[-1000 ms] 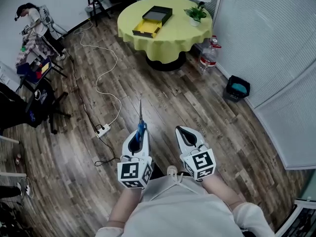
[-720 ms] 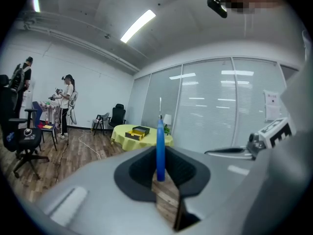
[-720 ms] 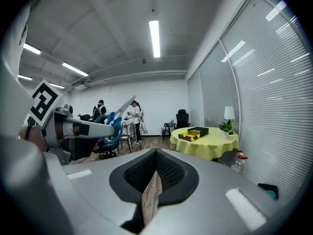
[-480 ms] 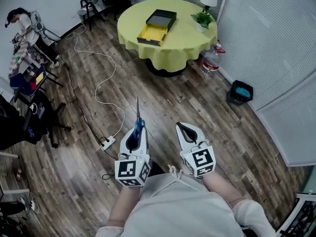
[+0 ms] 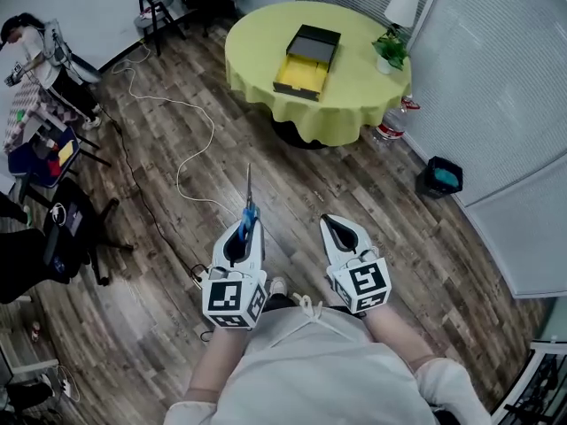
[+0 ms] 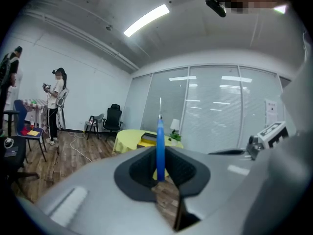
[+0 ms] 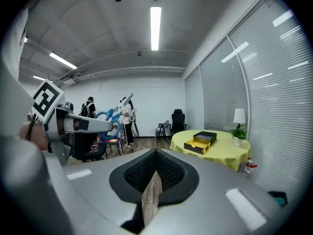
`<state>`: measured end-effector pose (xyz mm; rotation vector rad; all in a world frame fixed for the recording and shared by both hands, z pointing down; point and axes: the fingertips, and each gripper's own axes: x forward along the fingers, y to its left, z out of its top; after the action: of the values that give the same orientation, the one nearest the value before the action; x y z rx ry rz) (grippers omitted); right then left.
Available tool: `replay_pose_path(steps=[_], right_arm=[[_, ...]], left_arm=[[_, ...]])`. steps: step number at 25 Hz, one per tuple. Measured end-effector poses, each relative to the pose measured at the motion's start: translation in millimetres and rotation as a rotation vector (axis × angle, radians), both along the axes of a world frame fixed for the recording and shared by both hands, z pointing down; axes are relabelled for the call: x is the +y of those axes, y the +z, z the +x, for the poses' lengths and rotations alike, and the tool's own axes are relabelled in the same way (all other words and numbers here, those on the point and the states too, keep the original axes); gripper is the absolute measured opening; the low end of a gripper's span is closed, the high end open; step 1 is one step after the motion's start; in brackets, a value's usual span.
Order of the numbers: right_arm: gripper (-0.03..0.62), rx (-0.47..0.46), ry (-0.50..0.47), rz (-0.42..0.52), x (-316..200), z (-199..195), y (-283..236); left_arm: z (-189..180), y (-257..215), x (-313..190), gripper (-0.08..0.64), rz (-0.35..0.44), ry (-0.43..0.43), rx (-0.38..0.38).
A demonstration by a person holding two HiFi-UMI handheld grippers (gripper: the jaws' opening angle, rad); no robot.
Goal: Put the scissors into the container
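The scissors (image 5: 249, 211) are clamped in your left hand-held gripper (image 5: 243, 234), their blue part pinched between the jaws and the closed blades pointing ahead over the wooden floor (image 5: 372, 193). Your right hand-held gripper (image 5: 337, 230) is beside it, jaws together on nothing. The black-and-yellow container (image 5: 308, 58) lies well ahead on the round yellow table (image 5: 261, 38).

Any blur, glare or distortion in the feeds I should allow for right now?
Head view: evenly lit and sharp, room edges bowed; container on the yellow table reads clearly. Left gripper view: heavy fisheye, dark corners, scissors clear. Right gripper view: same fisheye, ceiling light blown out.
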<state>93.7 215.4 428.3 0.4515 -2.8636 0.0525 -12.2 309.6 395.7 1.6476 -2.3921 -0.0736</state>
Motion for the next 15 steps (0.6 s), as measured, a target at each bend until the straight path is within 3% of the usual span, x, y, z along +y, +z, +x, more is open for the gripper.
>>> replay_pose_path(steps=[7, 15], right_arm=[[0.000, 0.024, 0.015, -0.030, -4, -73, 9], [0.000, 0.054, 0.016, -0.073, -54, -129, 31]], left_arm=[[-74, 8, -5, 0.049, -0.020, 0.032, 0.020], [-132, 22, -44, 0.049, -0.037, 0.013, 0.035]])
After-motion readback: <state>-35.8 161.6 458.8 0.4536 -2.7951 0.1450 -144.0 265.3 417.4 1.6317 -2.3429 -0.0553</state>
